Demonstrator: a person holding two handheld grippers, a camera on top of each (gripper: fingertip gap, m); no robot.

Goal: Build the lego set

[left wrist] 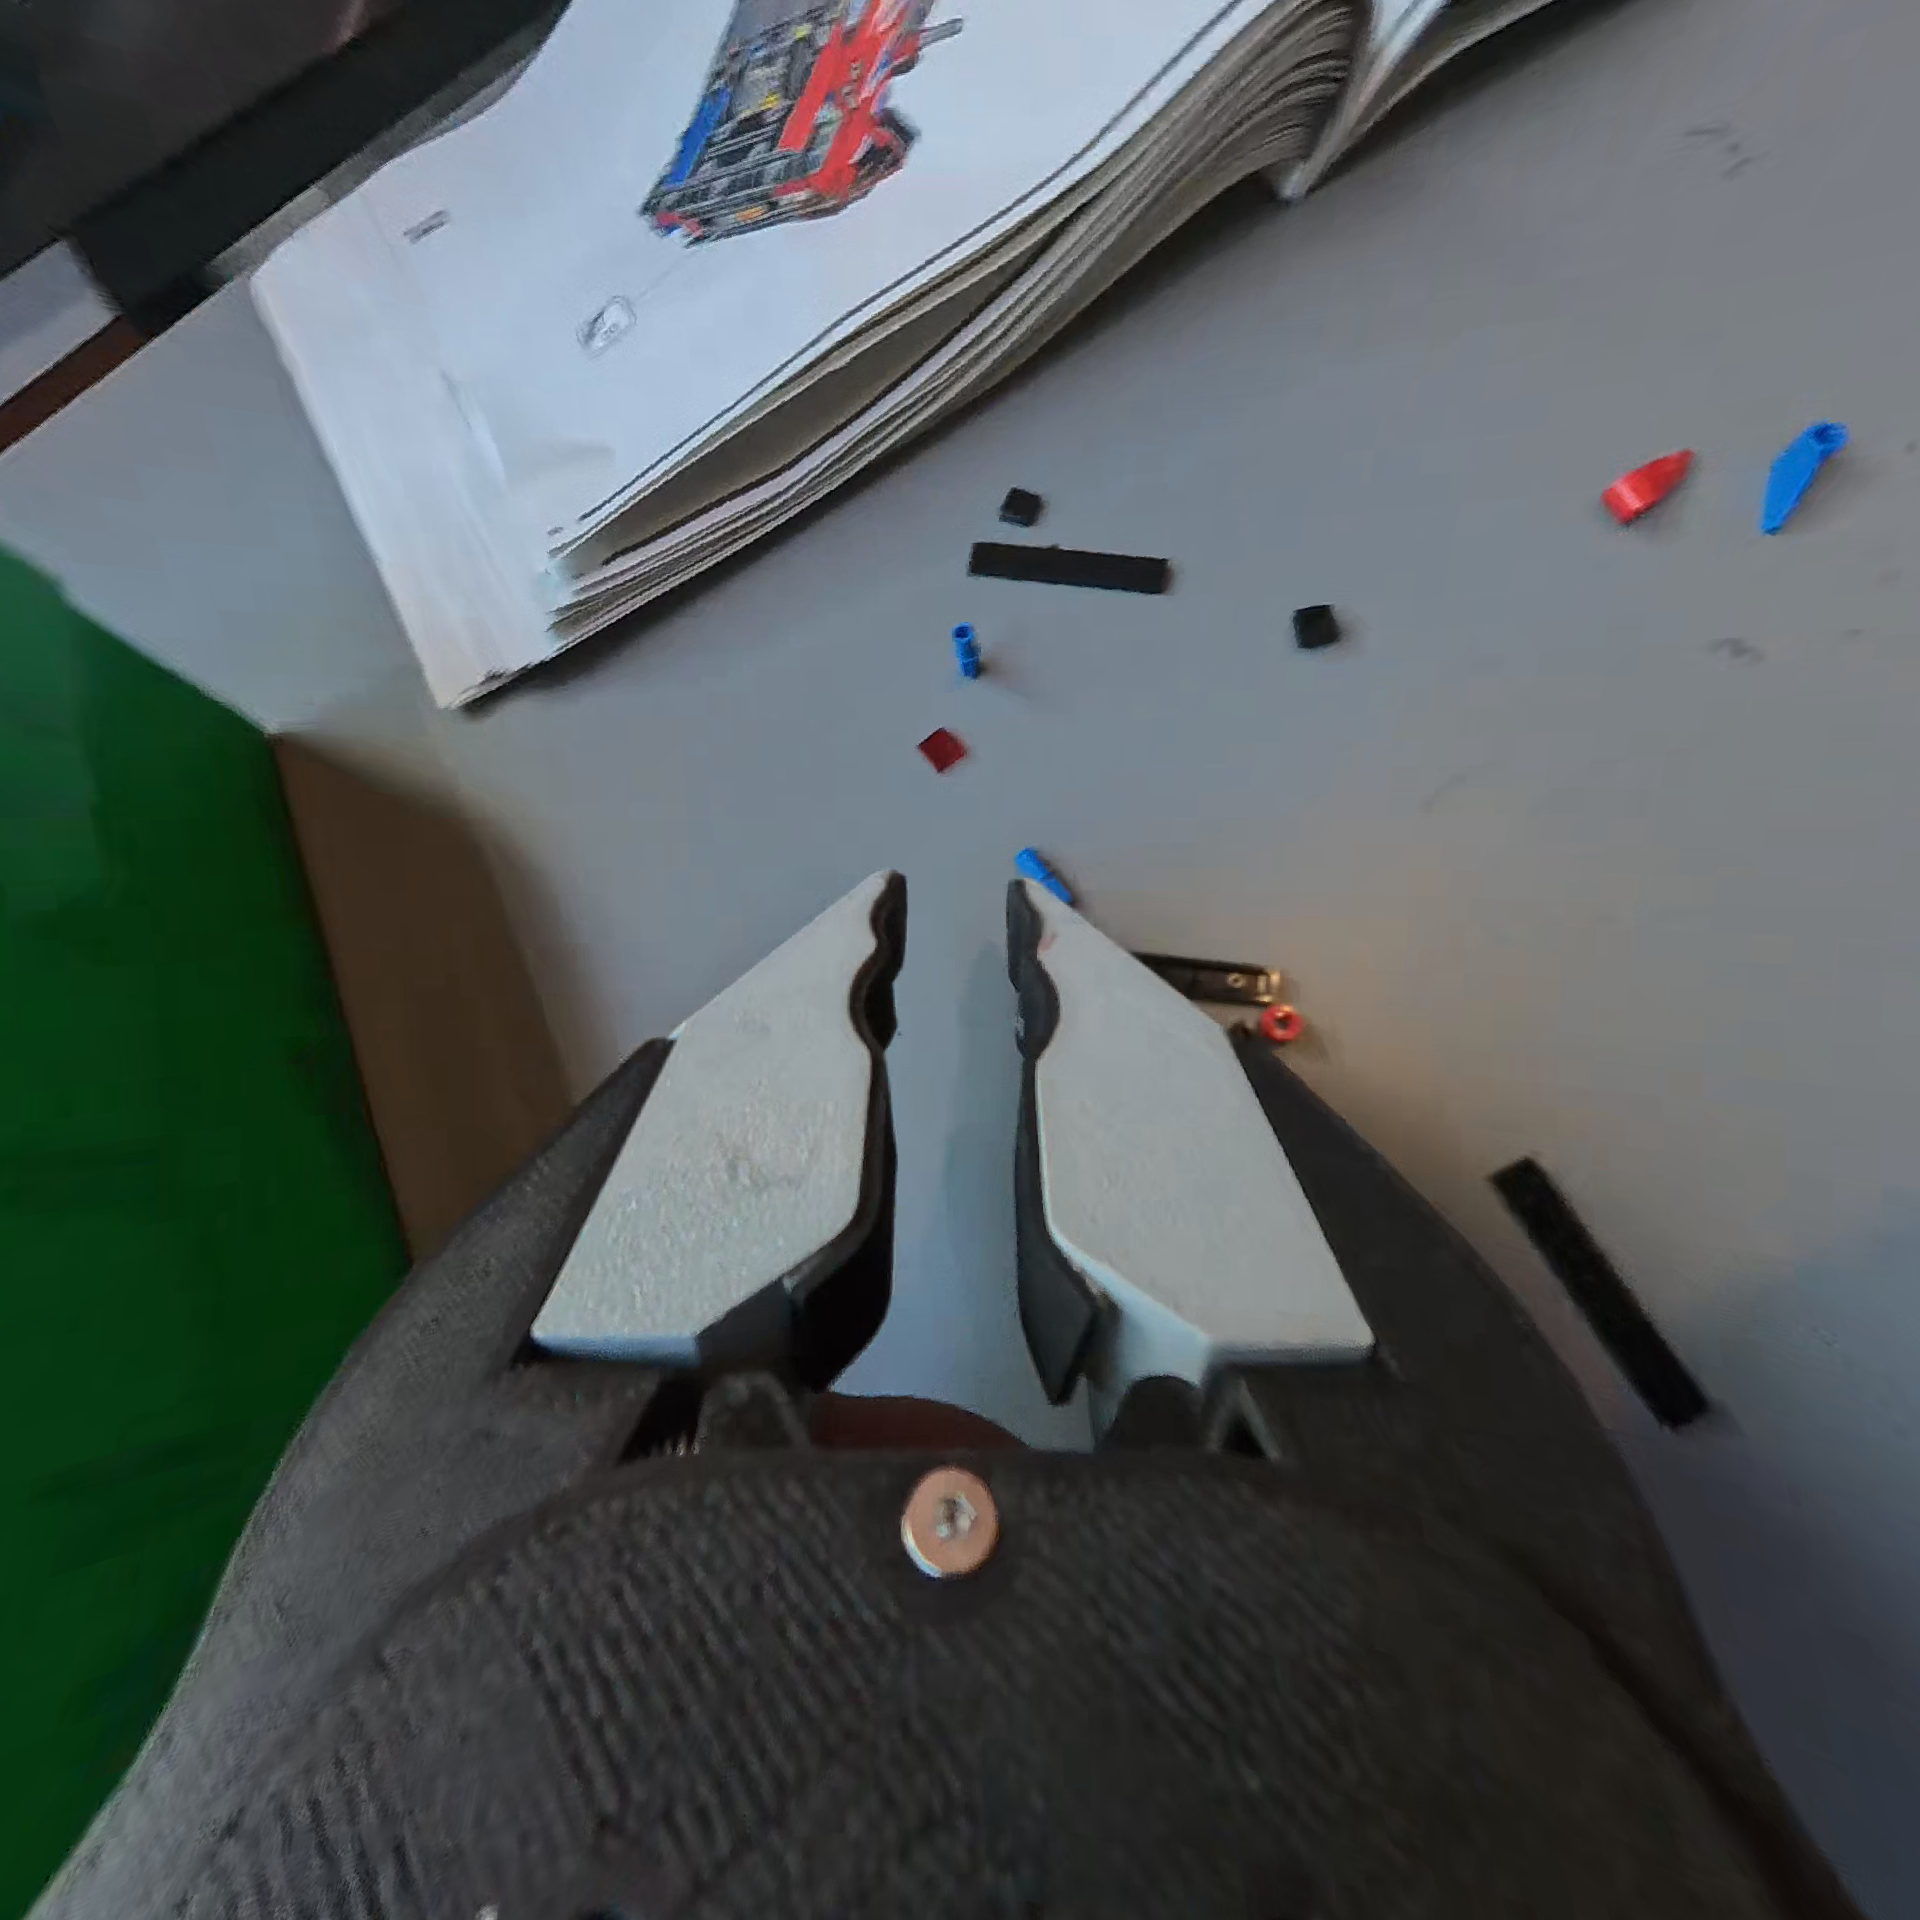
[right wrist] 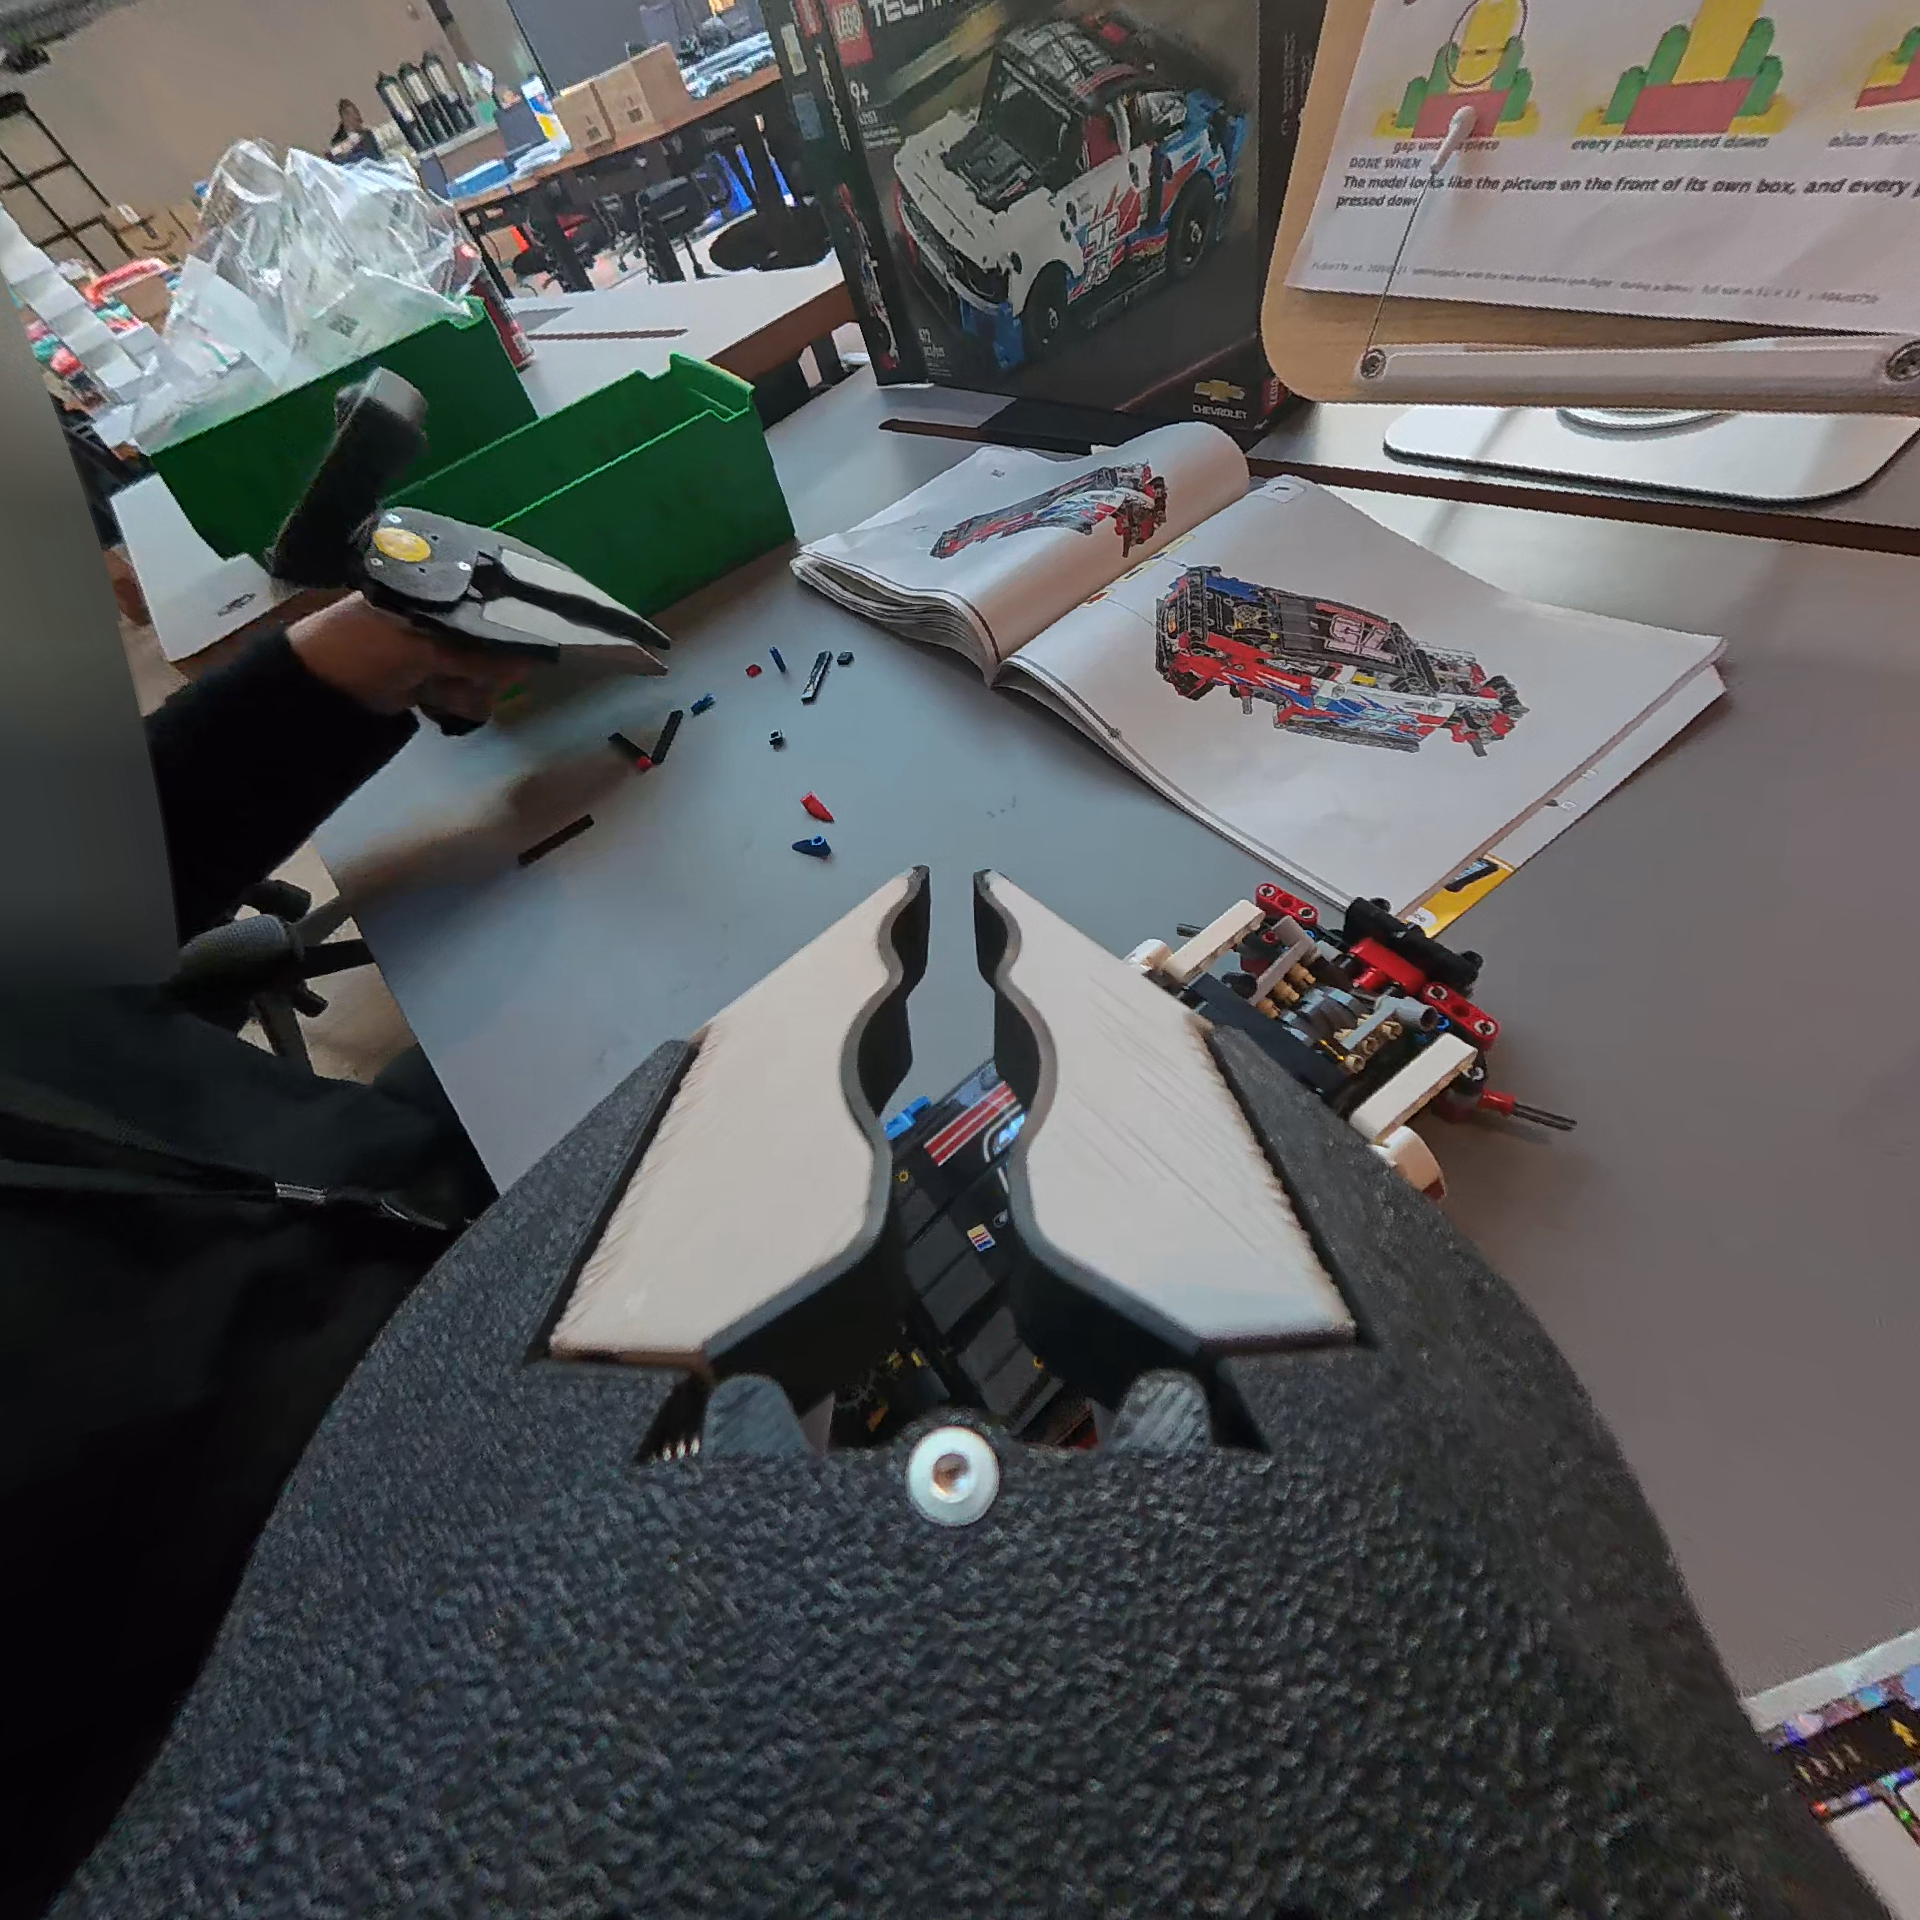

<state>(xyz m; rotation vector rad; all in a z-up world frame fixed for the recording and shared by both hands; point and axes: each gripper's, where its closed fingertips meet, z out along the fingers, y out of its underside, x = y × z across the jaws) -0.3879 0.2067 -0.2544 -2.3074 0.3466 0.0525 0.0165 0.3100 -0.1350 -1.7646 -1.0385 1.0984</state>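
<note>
My left gripper (left wrist: 954, 888) is open and empty, low over the grey table (left wrist: 1455, 831). A blue pin (left wrist: 1042, 871) lies by its right fingertip. Ahead lie a red tile (left wrist: 942, 749), another blue pin (left wrist: 965, 651), a long black plate (left wrist: 1068, 568), a red curved piece (left wrist: 1647, 485) and a blue curved piece (left wrist: 1803, 476). My right gripper (right wrist: 951, 878) is open and empty above the partly built car model (right wrist: 1351, 1018), which shows between its fingers. The left gripper (right wrist: 649, 652) also shows in the right wrist view over the loose pieces (right wrist: 774, 727).
The open instruction book (right wrist: 1299, 748) lies behind the pieces and also shows in the left wrist view (left wrist: 727, 312). Green bins (right wrist: 623, 468) stand at the back left, one holding plastic bags (right wrist: 301, 249). The set's box (right wrist: 1039, 208) and a sheet on a stand (right wrist: 1610, 156) stand behind. A black beam (left wrist: 1597, 1291) lies at the right. One gripper's finger ends stand about 45 cm off the other's. The red tile (left wrist: 942, 749) is closer to my left gripper, around 5 cm from its tips; the right tips are 45 cm off. It is also in sight in the right wrist view (right wrist: 752, 669).
</note>
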